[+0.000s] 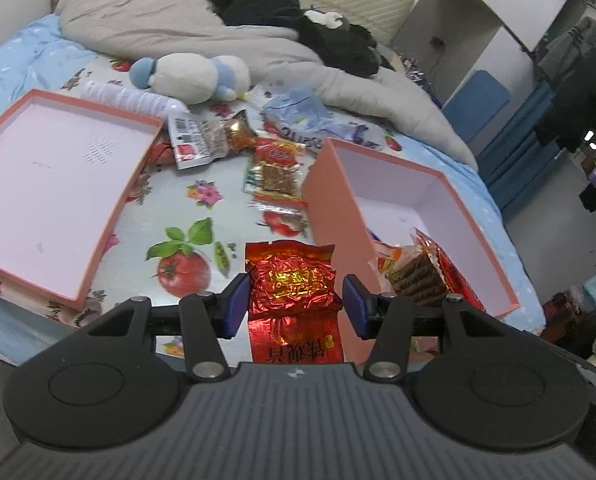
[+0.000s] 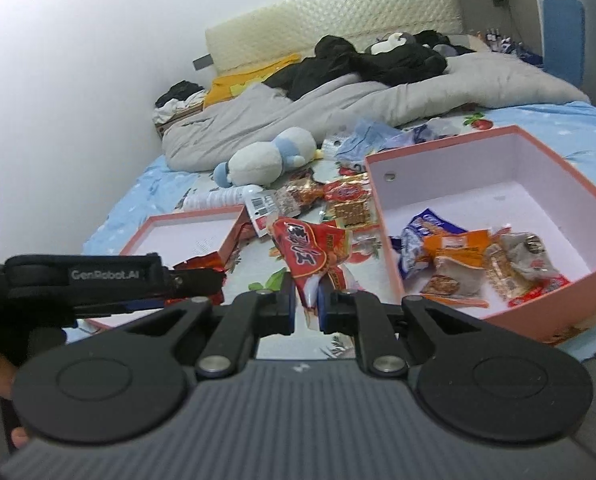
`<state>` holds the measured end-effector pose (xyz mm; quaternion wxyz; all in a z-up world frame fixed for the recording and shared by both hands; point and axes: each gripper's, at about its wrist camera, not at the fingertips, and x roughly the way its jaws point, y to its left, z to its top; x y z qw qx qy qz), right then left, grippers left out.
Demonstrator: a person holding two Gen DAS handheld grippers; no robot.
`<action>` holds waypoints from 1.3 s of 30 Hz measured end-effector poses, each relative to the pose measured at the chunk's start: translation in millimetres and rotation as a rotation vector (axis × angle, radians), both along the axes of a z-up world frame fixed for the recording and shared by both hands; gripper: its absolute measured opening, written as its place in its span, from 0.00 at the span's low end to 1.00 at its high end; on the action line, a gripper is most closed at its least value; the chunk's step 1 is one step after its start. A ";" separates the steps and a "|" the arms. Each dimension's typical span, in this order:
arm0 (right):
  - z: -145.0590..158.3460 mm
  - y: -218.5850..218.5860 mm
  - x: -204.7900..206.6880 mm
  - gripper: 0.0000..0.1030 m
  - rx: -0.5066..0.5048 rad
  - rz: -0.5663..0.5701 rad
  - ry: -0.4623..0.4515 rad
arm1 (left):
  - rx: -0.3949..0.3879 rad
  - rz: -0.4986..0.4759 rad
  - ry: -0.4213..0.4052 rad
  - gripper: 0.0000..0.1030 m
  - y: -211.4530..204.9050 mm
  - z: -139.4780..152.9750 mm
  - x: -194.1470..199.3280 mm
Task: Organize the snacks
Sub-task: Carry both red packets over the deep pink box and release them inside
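both grippers lifted above the bed, each with a snack packet.
left gripper (image 1: 294,304) pinched a red foil packet (image 1: 292,280); right gripper (image 2: 307,304) clamped a red-and-white snack bag (image 2: 314,252) beside the pink box (image 2: 382,216).

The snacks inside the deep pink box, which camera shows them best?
The right wrist view: it looks down into the deep pink box, showing the pile of snack packets. In the left wrist view the box's near wall hides all but a corner of the pile.
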<state>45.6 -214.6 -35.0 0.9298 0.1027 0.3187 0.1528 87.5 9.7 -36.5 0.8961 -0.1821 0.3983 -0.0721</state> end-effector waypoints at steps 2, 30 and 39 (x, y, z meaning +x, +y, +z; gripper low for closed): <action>3.1 -7.5 -2.9 0.13 -0.002 -0.017 -0.005 | -0.008 -0.022 -0.009 0.55 -7.4 3.0 -0.4; -5.1 -109.4 91.6 0.14 -0.071 -0.231 0.060 | -0.025 -0.304 0.066 0.55 -143.7 -11.3 152.7; -47.8 -129.1 144.2 0.15 -0.105 -0.250 0.176 | -0.001 -0.362 0.137 0.55 -179.8 -47.7 218.9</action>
